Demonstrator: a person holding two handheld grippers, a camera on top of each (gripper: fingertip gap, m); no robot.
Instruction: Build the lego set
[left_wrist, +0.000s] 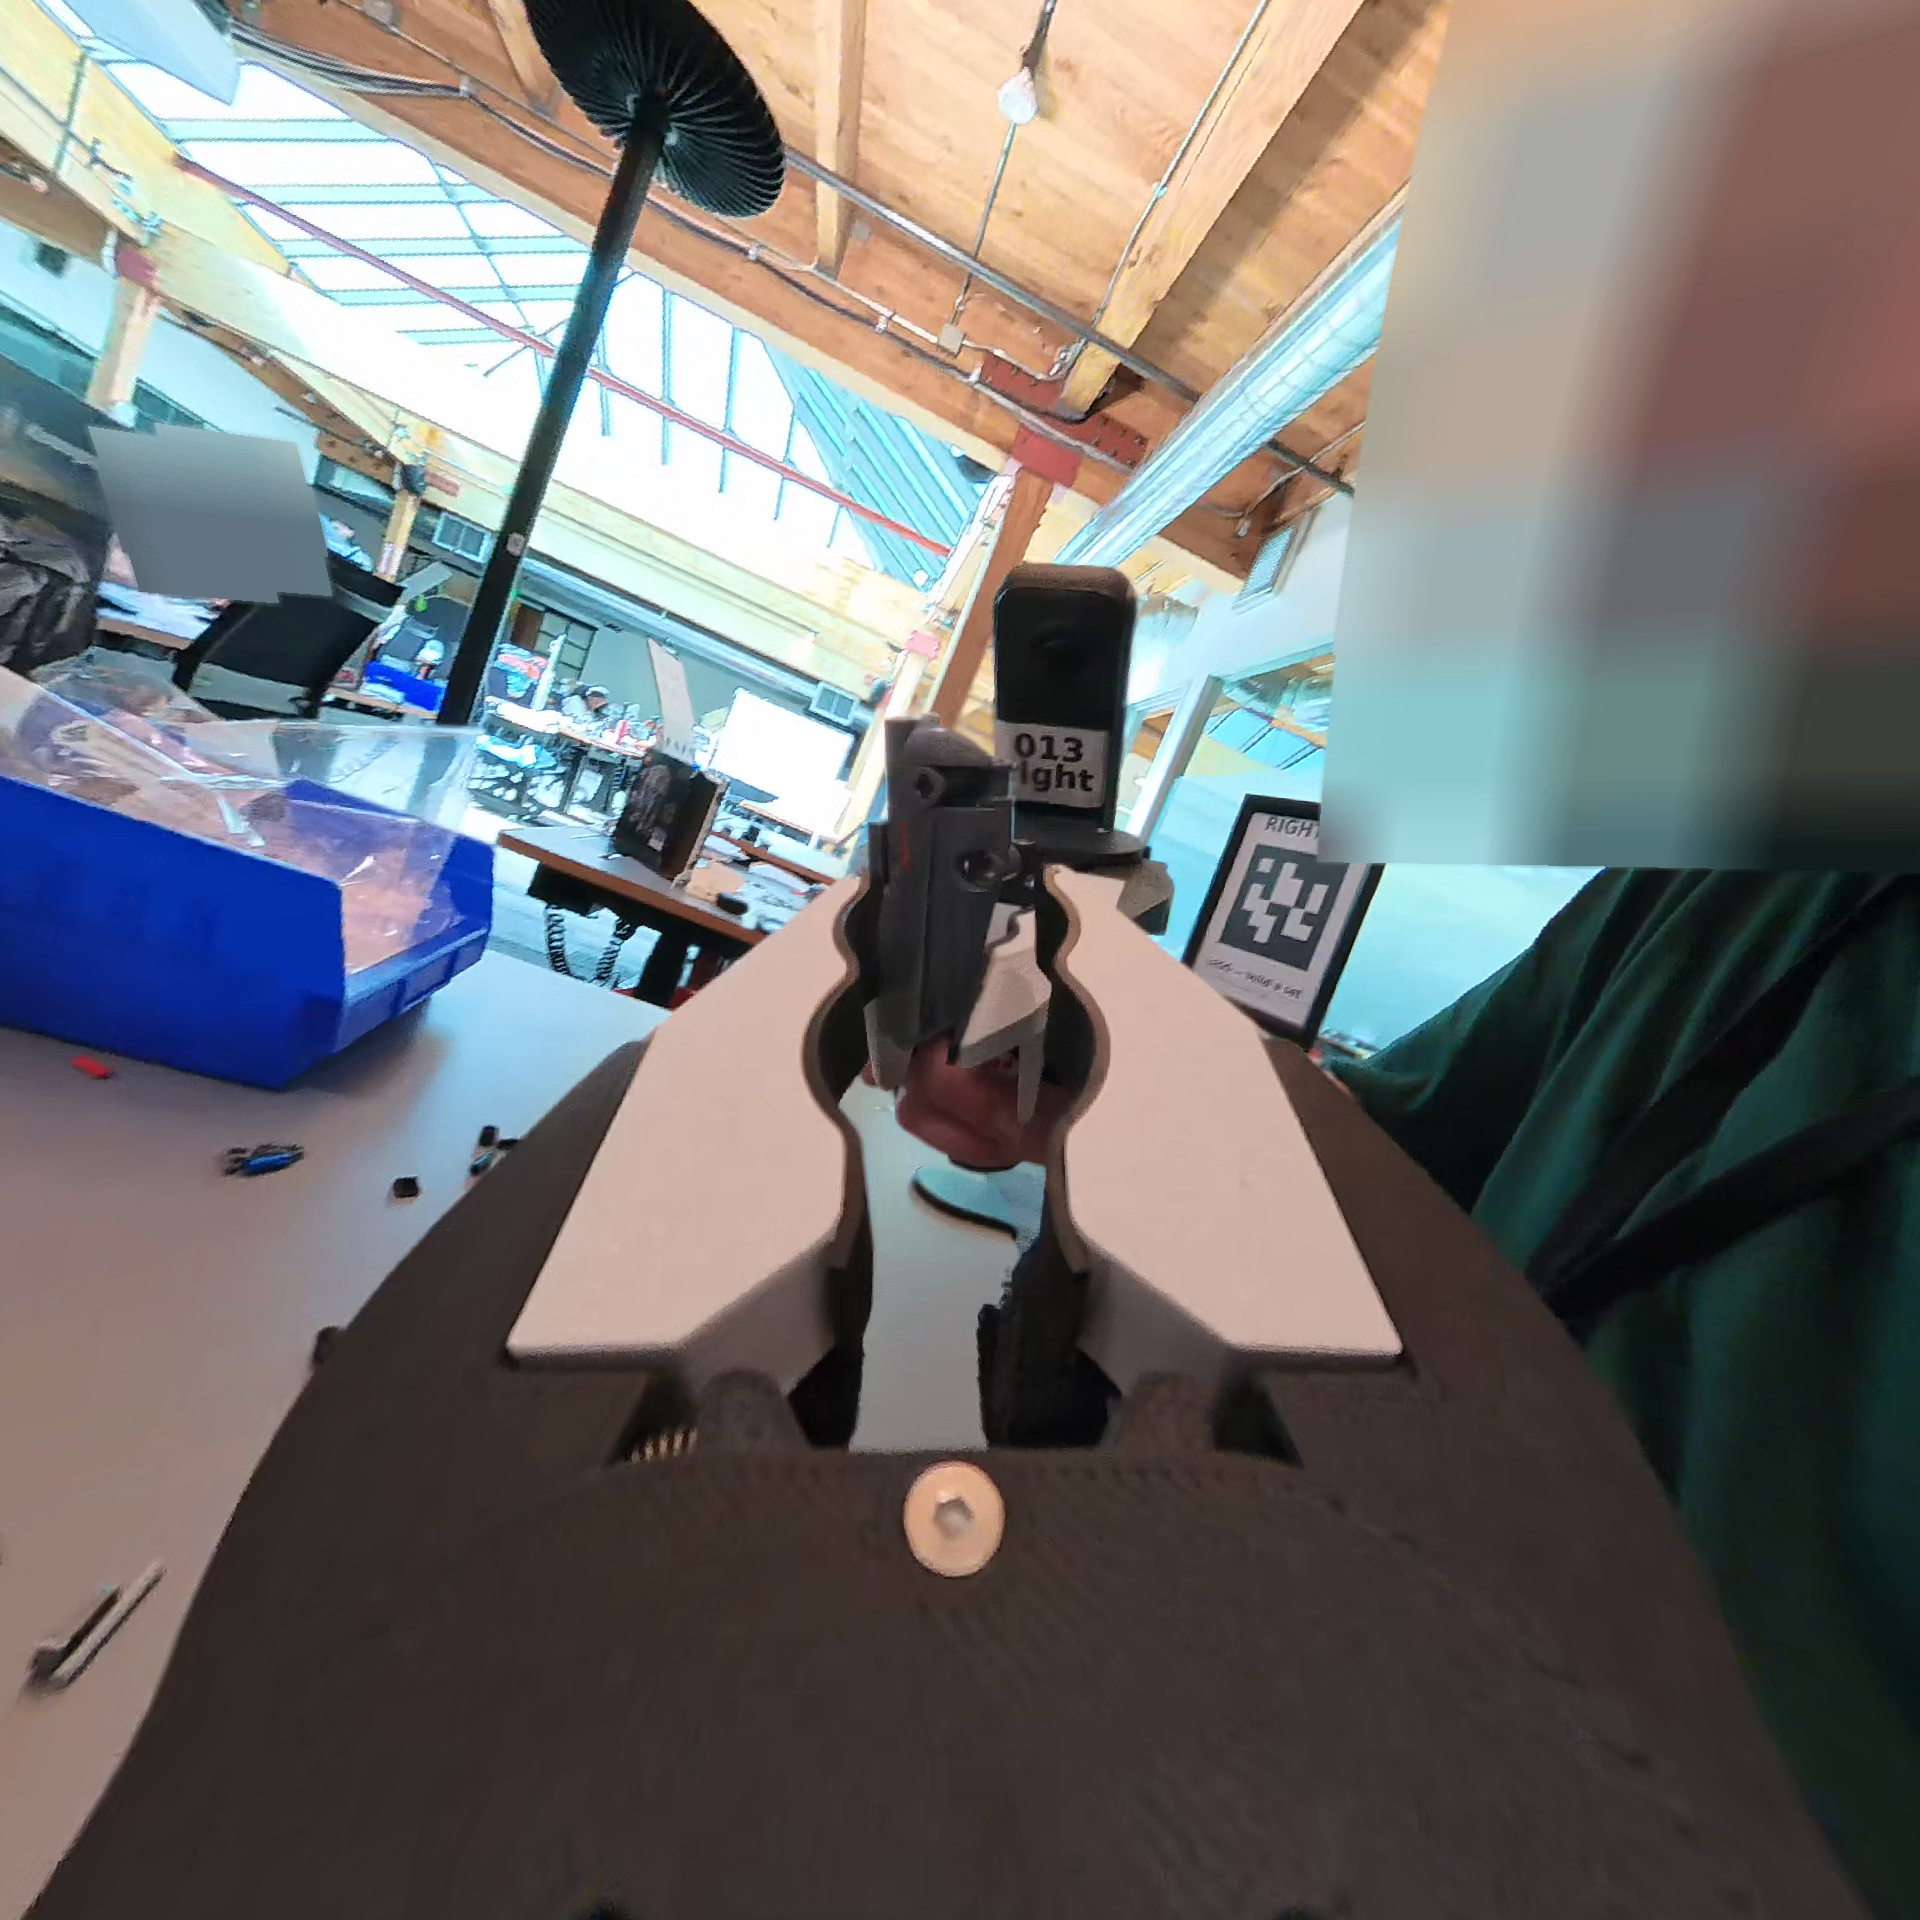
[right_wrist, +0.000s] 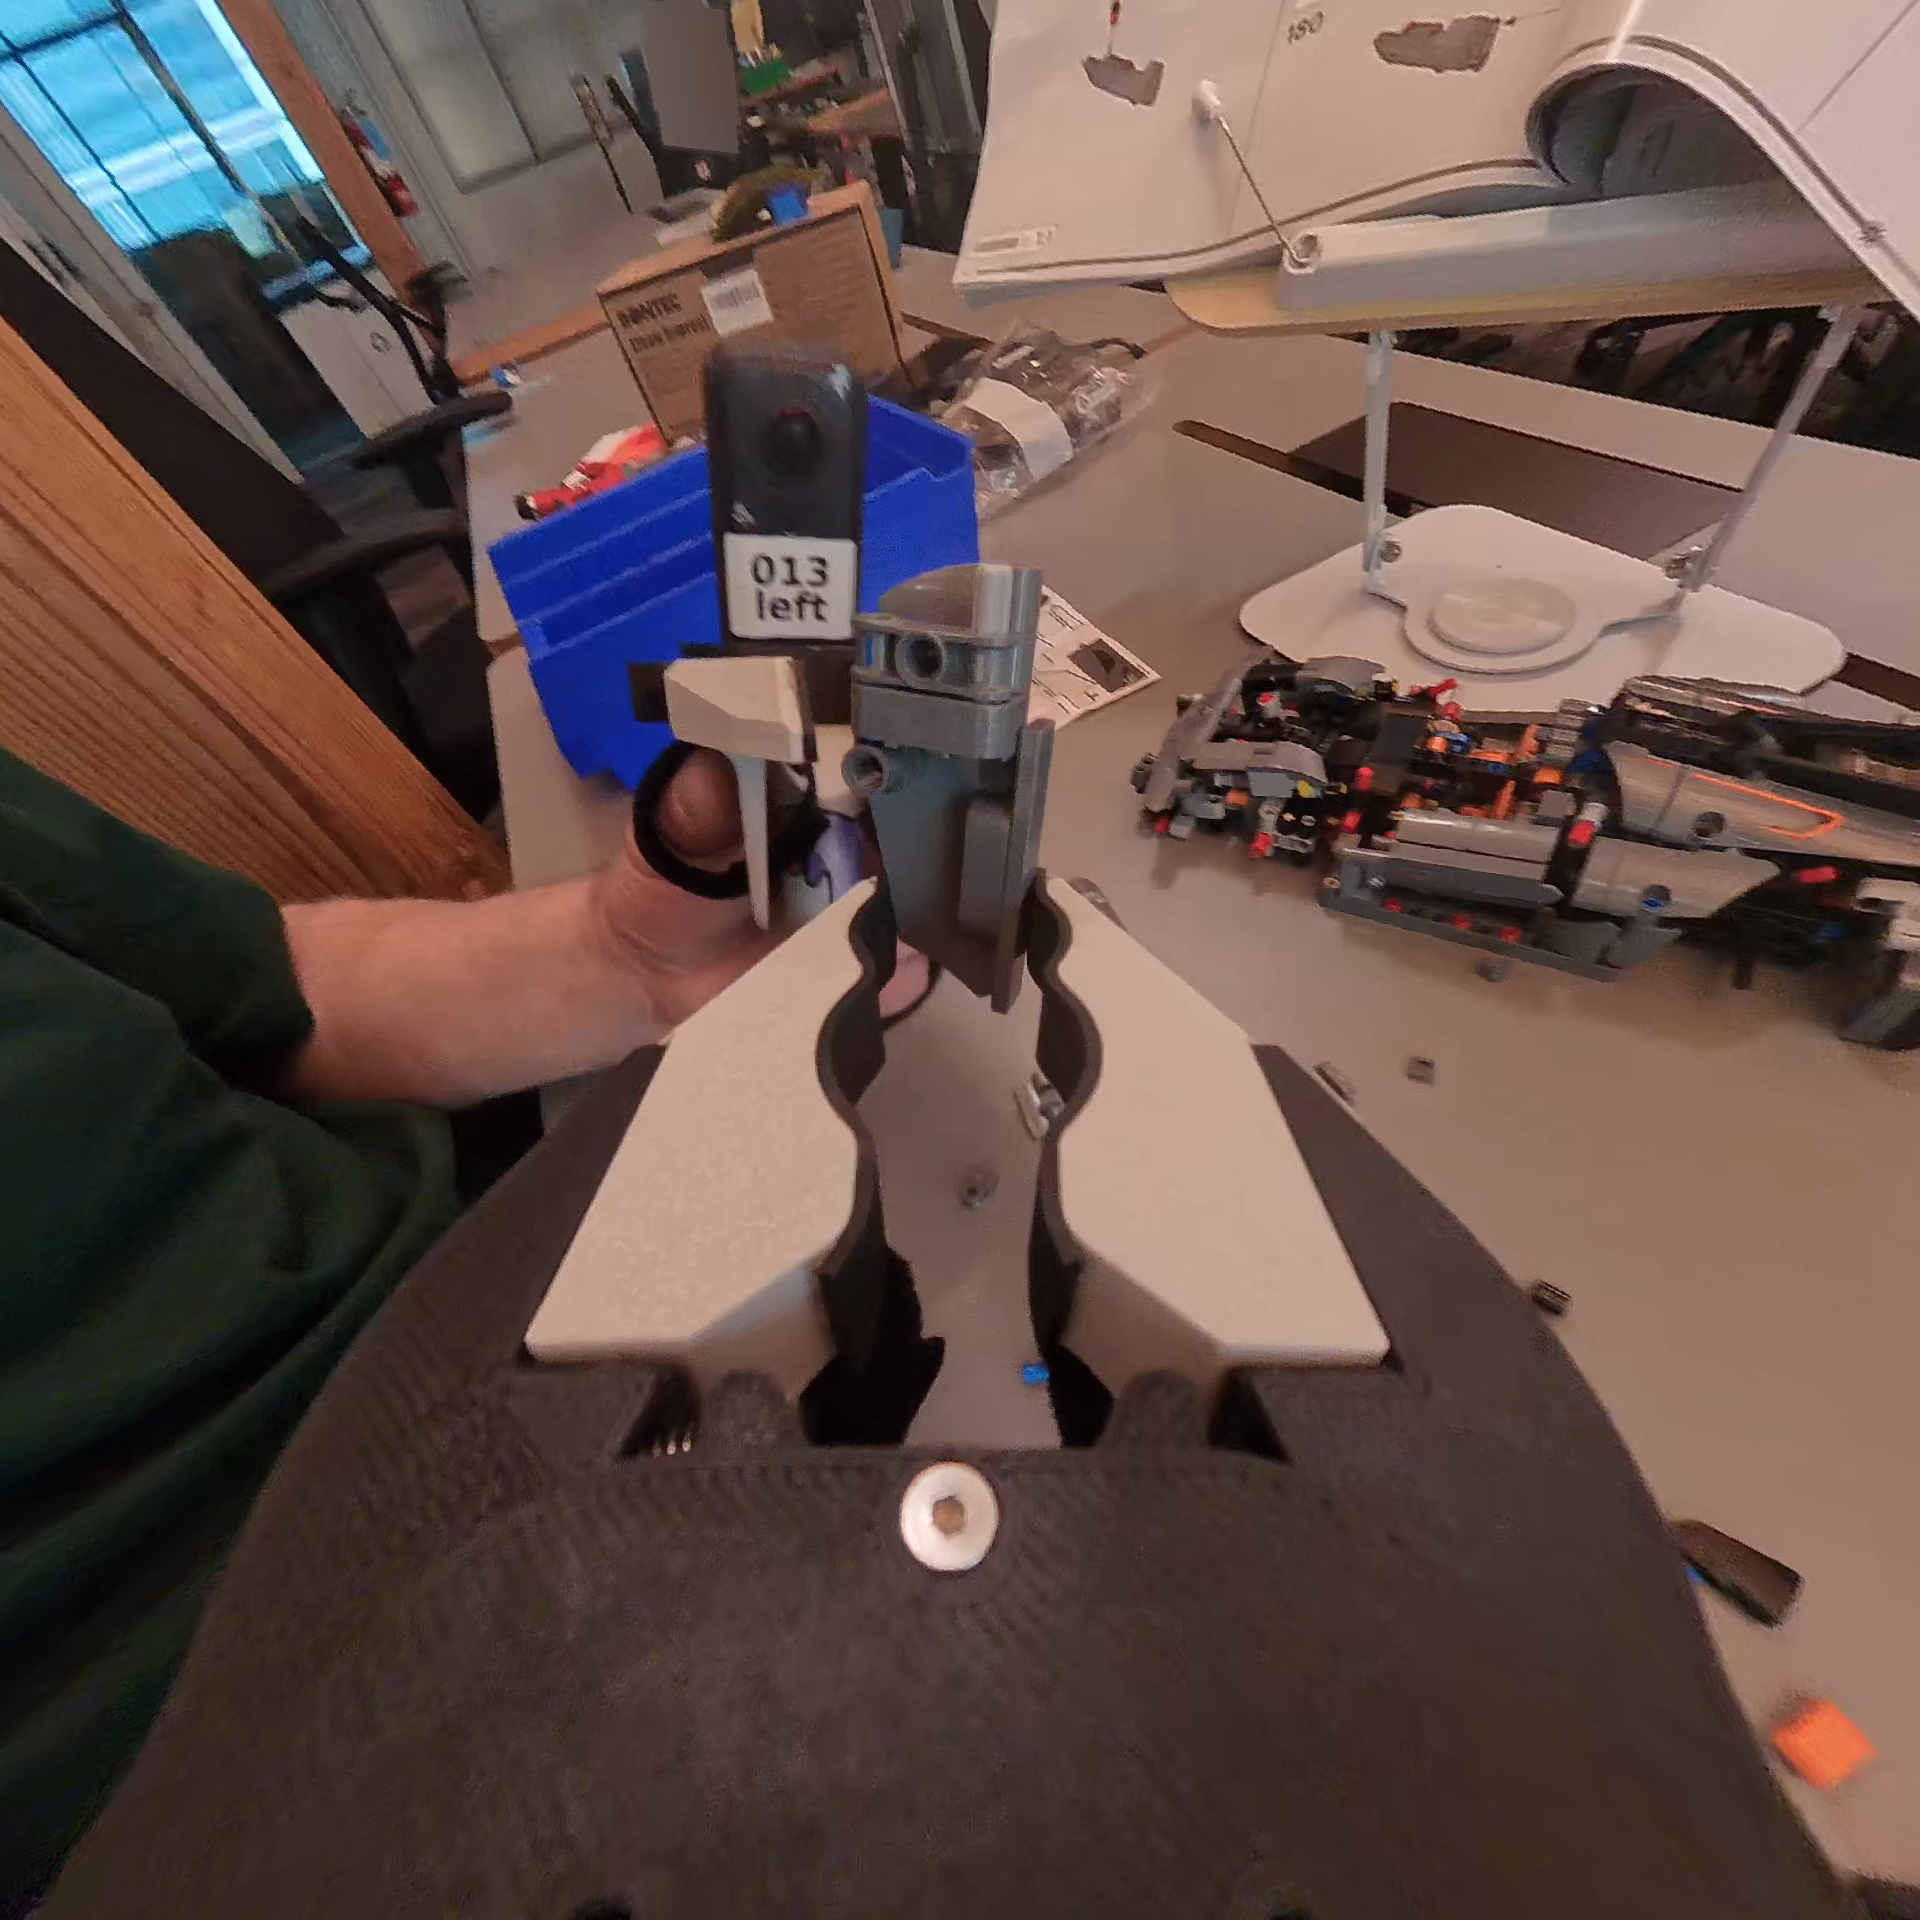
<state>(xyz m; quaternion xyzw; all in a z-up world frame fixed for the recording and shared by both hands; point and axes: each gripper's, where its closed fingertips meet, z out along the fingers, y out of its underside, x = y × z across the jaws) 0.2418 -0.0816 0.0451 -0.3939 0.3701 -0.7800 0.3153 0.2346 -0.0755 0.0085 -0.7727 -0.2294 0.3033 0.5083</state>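
Right gripper (right_wrist: 951, 914) fingers clamped on grey lego sub-assembly (right_wrist: 951, 769), held upright at frame centre, above the surface (right_wrist: 1351, 1143). Left gripper (left_wrist: 951, 914) fingers nearly together around the same piece; actual grip unclear. Partly built lego model (right_wrist: 1507, 821) at right. Blue bin (right_wrist: 613, 613) behind, centre-left.

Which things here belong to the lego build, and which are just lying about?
In the job:
grey subassembly, gripped by right gripper and left gripper
large partly built model
instruction sheet
blue parts bin

Lying about:
cardboard box
floor lamp
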